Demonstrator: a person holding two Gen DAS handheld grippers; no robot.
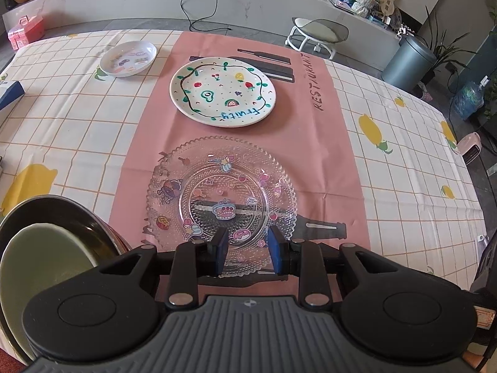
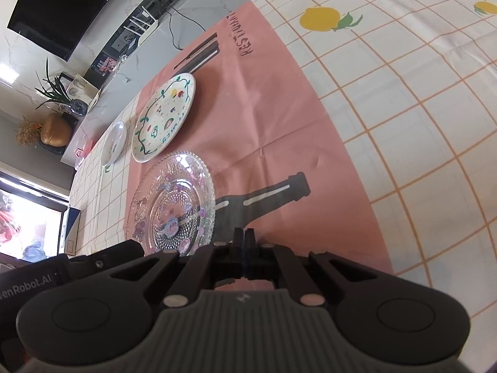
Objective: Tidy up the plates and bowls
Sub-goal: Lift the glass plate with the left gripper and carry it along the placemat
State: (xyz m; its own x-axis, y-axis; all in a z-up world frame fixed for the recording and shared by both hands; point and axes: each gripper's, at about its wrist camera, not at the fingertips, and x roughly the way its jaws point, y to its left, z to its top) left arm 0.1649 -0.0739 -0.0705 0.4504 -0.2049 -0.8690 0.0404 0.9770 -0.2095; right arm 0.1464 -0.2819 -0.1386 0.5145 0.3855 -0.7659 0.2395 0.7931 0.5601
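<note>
A clear glass plate with stickers lies on the pink mat, near edge. My left gripper is open, its blue pads on either side of the plate's near rim. A white "fruity" plate lies behind it, and a small white dish at the far left. A dark bowl holding a pale green bowl sits at the near left. My right gripper is shut and empty over the mat, right of the glass plate. The fruity plate and small dish show beyond.
The pink mat lies on a checked lemon tablecloth. A blue box sits at the table's left edge. A stool and a grey bin stand beyond the far edge.
</note>
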